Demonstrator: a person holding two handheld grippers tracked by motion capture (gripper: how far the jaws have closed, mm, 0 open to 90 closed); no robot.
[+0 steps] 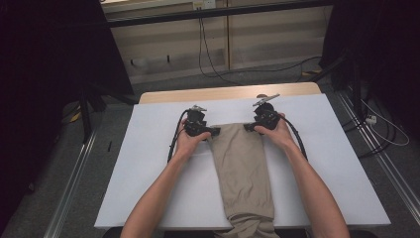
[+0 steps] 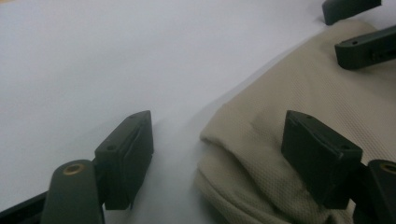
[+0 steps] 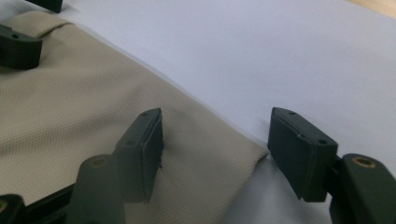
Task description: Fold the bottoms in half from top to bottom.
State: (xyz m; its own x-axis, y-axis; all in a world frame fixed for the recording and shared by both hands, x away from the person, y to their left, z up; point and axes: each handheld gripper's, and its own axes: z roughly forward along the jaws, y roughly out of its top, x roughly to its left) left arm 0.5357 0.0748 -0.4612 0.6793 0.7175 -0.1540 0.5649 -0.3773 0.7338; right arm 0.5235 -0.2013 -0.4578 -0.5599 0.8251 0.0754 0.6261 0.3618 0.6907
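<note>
On the white table (image 1: 148, 148), both tools straddle the trousers' (image 1: 242, 168) corners, unclamped.

folded beige trousers (image 1: 242, 171) flat on table

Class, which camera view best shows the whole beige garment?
The high view: the beige garment lies there full length on the white table cover. Each gripper view gives just one far corner, between that gripper's open jaws.

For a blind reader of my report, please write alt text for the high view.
A person's two hands hold the left gripper and right gripper at the far corners of beige trousers, jaws open around the cloth edge. The trousers lie lengthwise on a white table, their near end bunched at its edge.
</note>
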